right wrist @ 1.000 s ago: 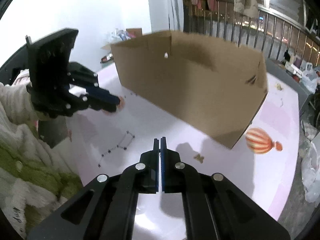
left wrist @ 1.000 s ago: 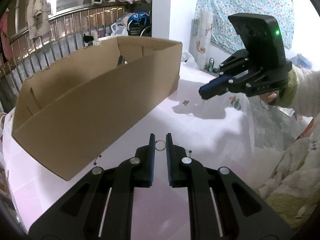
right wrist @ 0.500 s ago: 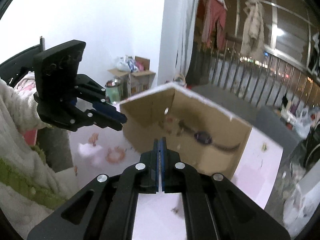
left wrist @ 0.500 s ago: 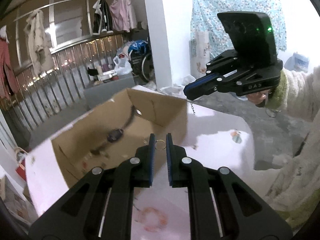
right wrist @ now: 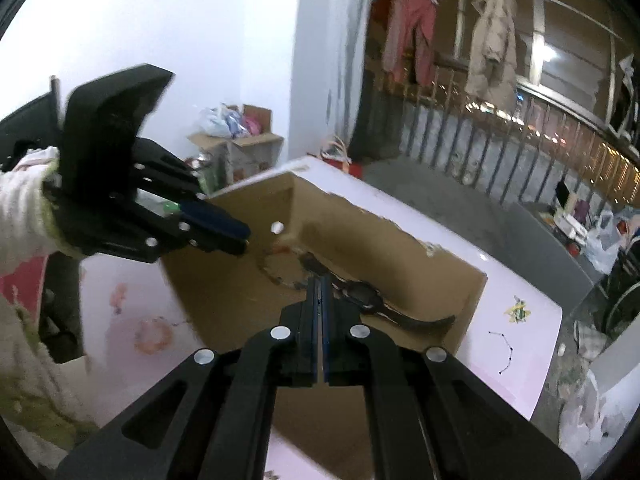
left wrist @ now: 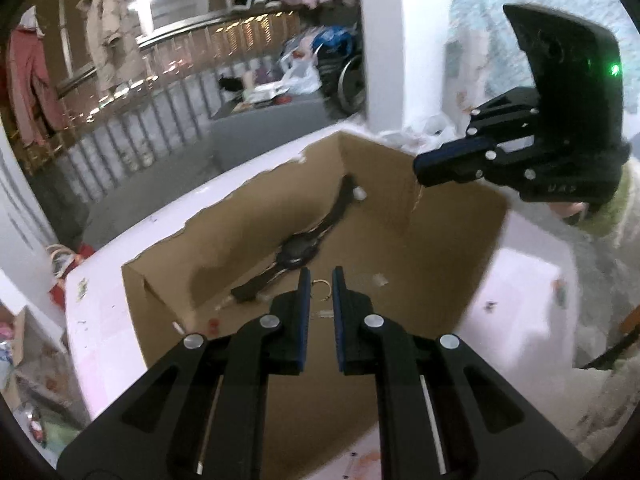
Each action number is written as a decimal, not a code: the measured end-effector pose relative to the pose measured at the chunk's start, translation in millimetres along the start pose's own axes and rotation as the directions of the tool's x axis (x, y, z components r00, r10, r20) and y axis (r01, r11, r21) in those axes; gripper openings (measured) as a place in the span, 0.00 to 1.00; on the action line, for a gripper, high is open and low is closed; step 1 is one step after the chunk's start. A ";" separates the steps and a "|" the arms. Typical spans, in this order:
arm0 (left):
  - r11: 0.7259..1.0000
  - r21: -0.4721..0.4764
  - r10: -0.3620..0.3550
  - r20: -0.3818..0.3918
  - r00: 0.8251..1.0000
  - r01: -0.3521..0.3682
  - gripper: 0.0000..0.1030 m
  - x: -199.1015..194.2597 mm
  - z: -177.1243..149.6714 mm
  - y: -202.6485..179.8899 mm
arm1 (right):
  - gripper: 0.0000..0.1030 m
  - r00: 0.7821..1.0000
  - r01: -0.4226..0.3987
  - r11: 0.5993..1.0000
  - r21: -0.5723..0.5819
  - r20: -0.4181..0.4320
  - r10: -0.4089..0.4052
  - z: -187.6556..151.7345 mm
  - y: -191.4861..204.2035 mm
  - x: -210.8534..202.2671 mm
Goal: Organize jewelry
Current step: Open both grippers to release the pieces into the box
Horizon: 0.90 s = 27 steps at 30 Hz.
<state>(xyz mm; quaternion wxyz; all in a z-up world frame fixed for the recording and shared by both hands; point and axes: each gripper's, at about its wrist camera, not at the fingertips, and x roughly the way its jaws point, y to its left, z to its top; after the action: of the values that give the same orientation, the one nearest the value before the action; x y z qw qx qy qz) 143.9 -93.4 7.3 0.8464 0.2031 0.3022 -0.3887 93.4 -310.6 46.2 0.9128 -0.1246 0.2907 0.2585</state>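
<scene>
An open cardboard box sits on the pale pink table. On its floor lie a black wristwatch and a beaded bracelet. My left gripper hangs over the box, shut on a small gold ring that shows between its pads. My right gripper is also above the box with its jaws pressed together. In the left wrist view a thin chain dangles from its tips.
The table has a printed cloth and ends just beyond the box. Behind it are a metal railing, hanging clothes and floor clutter. A person's sleeves flank the box.
Both grippers have risen and moved forward from beside the box's outer wall to above its opening. The ring stays in the left gripper, and the right stays shut.
</scene>
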 end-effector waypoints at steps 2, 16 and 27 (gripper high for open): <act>1.000 0.001 0.015 -0.025 1.000 -0.015 0.11 8.1 1.4 0.8 | 0.02 1.000 0.012 1.000 0.009 -0.020 -0.012 -2.8 -3.9 9.4; 0.998 -0.023 0.056 -0.042 0.998 -0.057 0.60 11.4 -2.1 4.1 | 0.63 0.998 0.062 0.995 0.072 -0.015 -0.061 -17.5 -10.7 7.2; 0.994 -0.094 0.068 0.080 0.994 -0.061 0.72 -56.3 -11.3 -8.3 | 0.79 0.991 0.090 0.991 0.097 0.091 -0.099 -24.7 16.6 -53.1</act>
<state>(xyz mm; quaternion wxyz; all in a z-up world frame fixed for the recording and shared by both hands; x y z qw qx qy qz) 104.4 -61.8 35.8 0.8787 0.1574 0.2778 -0.3548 35.8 -327.3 56.8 0.9417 -0.0833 0.2521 0.2067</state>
